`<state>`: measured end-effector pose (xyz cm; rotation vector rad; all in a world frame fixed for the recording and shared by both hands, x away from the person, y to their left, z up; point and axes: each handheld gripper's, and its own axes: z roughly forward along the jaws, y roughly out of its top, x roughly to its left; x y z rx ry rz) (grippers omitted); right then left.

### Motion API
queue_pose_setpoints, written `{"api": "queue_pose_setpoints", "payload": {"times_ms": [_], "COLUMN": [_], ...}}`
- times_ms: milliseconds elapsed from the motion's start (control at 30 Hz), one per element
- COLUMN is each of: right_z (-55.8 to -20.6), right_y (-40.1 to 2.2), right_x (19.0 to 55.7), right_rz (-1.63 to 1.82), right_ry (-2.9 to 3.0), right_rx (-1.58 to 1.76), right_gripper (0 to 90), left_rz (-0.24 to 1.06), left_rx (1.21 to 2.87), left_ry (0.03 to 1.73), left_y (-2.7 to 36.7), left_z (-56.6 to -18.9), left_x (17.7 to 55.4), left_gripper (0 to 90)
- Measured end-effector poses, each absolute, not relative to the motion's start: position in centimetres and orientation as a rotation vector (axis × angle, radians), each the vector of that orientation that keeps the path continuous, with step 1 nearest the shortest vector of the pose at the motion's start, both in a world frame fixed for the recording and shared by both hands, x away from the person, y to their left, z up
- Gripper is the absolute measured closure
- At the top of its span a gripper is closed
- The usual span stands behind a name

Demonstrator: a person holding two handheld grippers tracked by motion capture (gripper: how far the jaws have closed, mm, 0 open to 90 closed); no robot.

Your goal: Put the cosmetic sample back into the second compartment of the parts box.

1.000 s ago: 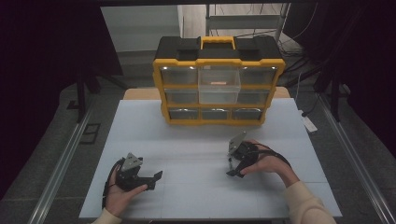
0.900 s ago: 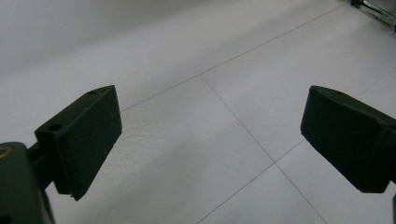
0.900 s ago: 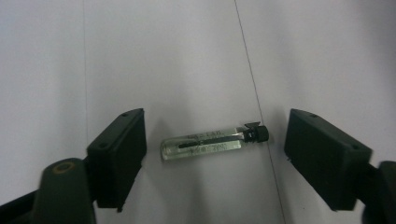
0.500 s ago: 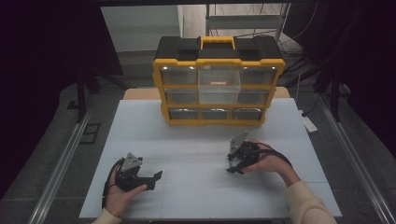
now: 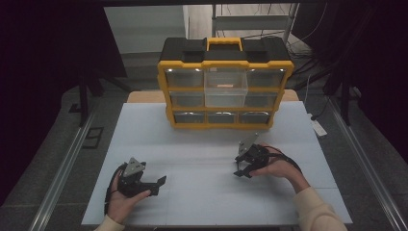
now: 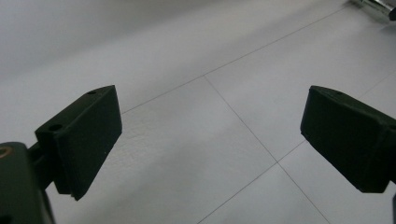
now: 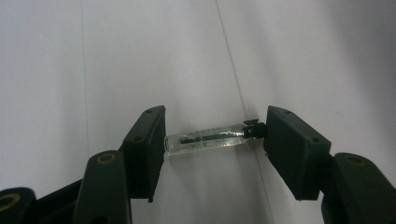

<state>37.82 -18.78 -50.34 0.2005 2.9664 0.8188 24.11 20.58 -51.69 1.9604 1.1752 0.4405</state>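
Item: vial (image 7: 205, 139), frame centre, clamped endwise by our right gripper (image 7: 212, 140); we advised lifting level. Left gripper (image 6: 210, 140) gaped empty.

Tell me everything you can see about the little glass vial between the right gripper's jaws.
The vial is a small, slim tube of clear glass with a black cap at one end and a line of dark print along its side, too small to read. It looks mostly clear inside; any filling cannot be told. It lies level, lengthwise between the two black jaws of the right gripper, which have just been closing and now press on it end to end, base against one pad, cap against the other. Behind it is the pale table; whether it rests on that surface cannot be told.
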Motion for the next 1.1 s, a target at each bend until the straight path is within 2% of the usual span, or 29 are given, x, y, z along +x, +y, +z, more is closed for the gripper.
{"api": "queue_pose_setpoints", "payload": {"times_ms": [1100], "right_z": [-47.4], "right_y": [-21.2], "right_x": [35.7], "right_rz": [1.167], "right_ry": [2.713], "right_rx": [0.391], "right_gripper": [40.2], "left_rz": [0.443], "left_rx": [1.959], "left_ry": [1.176], "left_y": [20.6], "left_z": [-51.6], "left_x": [24.0], "left_gripper": [5.8]}}
